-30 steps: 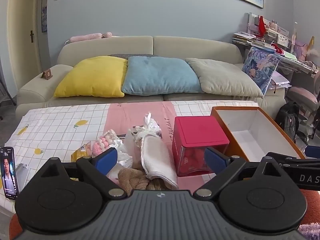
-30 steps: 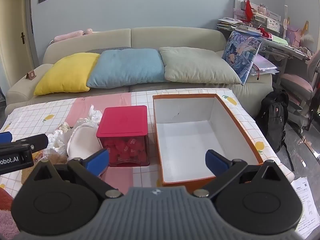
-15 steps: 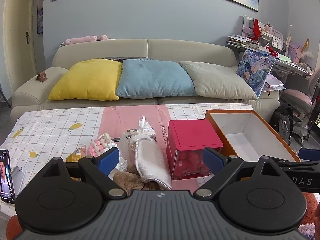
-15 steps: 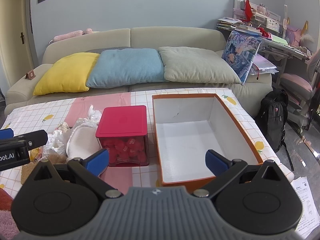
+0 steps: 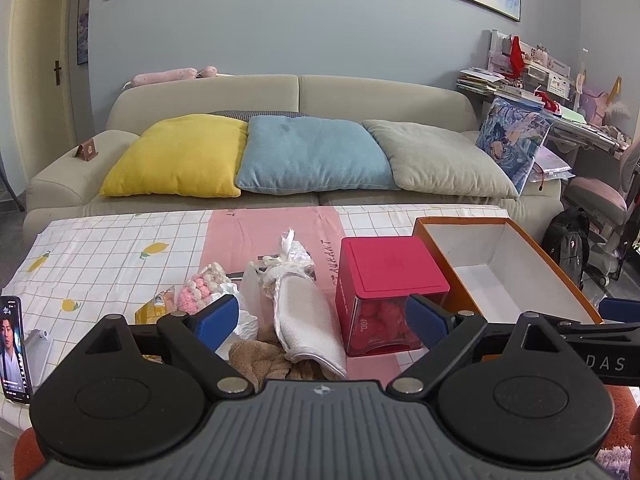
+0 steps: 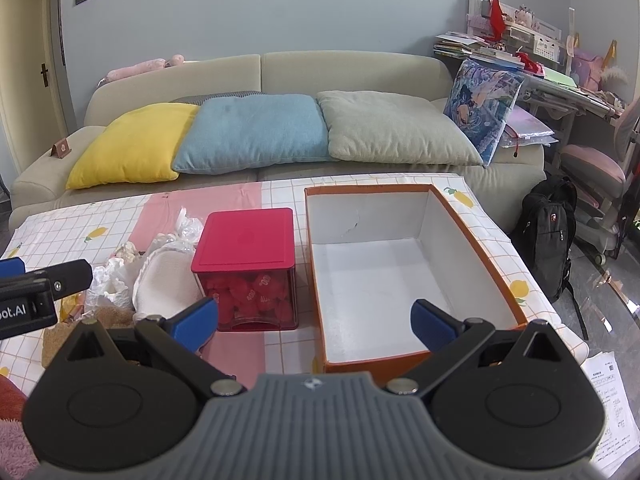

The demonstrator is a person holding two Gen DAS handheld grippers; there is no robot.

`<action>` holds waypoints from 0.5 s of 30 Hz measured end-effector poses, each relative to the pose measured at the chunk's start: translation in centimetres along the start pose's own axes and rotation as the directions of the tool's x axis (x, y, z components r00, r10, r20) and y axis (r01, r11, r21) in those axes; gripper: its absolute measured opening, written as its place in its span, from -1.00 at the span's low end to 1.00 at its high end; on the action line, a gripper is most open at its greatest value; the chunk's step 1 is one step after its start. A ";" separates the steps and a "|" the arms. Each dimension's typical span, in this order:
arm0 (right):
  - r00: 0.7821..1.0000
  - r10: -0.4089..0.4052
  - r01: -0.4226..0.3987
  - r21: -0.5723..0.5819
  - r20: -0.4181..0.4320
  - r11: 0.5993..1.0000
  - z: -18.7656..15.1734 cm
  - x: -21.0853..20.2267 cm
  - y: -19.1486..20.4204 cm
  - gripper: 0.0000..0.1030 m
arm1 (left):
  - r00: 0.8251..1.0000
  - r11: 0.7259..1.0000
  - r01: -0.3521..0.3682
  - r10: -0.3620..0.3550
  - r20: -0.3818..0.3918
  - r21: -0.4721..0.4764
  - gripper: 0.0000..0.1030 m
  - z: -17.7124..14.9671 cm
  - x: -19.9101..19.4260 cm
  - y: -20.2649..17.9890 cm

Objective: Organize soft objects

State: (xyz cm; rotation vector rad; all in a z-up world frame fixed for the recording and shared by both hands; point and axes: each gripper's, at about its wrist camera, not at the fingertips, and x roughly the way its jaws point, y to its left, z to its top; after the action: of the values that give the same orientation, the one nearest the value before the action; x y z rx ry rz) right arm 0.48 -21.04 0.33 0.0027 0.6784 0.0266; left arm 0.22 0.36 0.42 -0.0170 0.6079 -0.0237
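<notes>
Since a second ago my left hand-held gripper (image 5: pixel 322 316) has drawn back and risen a little; the pile looks lower and farther. Both it and my right hand-held gripper (image 6: pixel 314 318) are spread, holding nothing. The orange box (image 6: pixel 468 236) sits empty on the table (image 5: pixel 100 248), right of the red container (image 5: pixel 384 268). The white towel (image 5: pixel 306 316) lies left of it: light, floppy, best pinched mid-fold.

Table (image 5: pixel 100 248): one red-lidded container (image 5: pixel 390 270); one orange box (image 6: pixel 404 264); one rolled white towel (image 5: pixel 306 314); one brown plush cloth (image 5: pixel 256 356); one pink knitted item (image 5: pixel 202 290); one phone (image 5: pixel 14 350); sofa (image 5: pixel 360 92): four cushions (image 5: pixel 312 154); two grippers (image 5: pixel 322 318).
</notes>
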 end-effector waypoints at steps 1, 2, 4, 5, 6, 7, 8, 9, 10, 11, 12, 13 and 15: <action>1.000 0.000 0.000 0.000 0.000 1.000 0.0 0.0 0.0 0.95 | 1.000 1.000 -0.001 0.001 0.001 0.000 1.00 0.0 0.0 0.0; 1.000 0.000 0.000 0.000 0.000 1.000 0.0 0.0 0.0 0.95 | 1.000 1.000 -0.001 0.001 0.002 0.000 1.00 0.0 0.0 0.0; 1.000 0.000 0.000 0.000 0.000 1.000 0.0 0.0 0.0 0.95 | 1.000 1.000 -0.001 0.001 0.011 -0.002 1.00 -0.1 -0.1 -0.1; 1.000 0.000 0.000 0.000 0.000 1.000 0.0 0.0 0.0 0.95 | 1.000 1.000 -0.001 0.001 0.011 -0.003 1.00 -0.1 -0.1 -0.1; 1.000 0.000 0.000 0.000 0.000 1.000 0.0 0.0 0.0 0.95 | 1.000 1.000 0.000 0.000 0.008 -0.003 1.00 -0.1 0.0 -0.1; 1.000 0.000 0.000 0.000 0.000 1.000 0.0 0.0 0.0 0.95 | 1.000 1.000 -0.002 0.002 -0.001 0.000 1.00 -0.1 0.0 -0.1; 1.000 0.000 0.000 0.000 0.000 1.000 0.0 0.0 0.0 0.95 | 1.000 1.000 -0.004 0.004 -0.002 0.001 1.00 -0.2 0.0 -0.2; 1.000 -0.001 0.001 0.000 -0.001 1.000 0.0 0.0 0.1 0.95 | 1.000 1.000 -0.005 0.005 0.012 0.003 1.00 -0.2 0.0 -0.2; 1.000 -0.001 0.001 0.000 -0.001 1.000 0.0 0.0 0.0 0.95 | 1.000 1.000 -0.003 0.003 0.022 0.000 1.00 -0.2 0.0 -0.2; 1.000 0.000 0.000 0.000 0.000 1.000 0.0 0.0 0.0 0.95 | 1.000 1.000 0.001 -0.001 0.030 -0.003 1.00 -0.3 -0.1 -0.2; 1.000 0.000 0.000 0.000 0.000 1.000 0.0 0.0 0.0 0.95 | 1.000 1.000 0.001 -0.001 0.029 -0.004 1.00 -0.3 -0.1 -0.2; 1.000 0.000 0.000 -0.001 0.000 1.000 0.0 0.0 0.1 0.95 | 1.000 1.000 0.002 -0.001 0.029 -0.005 1.00 -0.3 -0.1 -0.2; 1.000 0.000 0.000 -0.001 -0.001 1.000 0.0 0.0 0.0 0.95 | 0.999 1.000 0.007 -0.006 0.043 -0.009 1.00 -0.5 0.0 -0.1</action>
State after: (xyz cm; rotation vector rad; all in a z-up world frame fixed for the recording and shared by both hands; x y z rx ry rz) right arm 0.50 -20.99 0.35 0.0014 0.6796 0.0268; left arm -0.08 0.24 0.08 -0.0286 0.5648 -0.0268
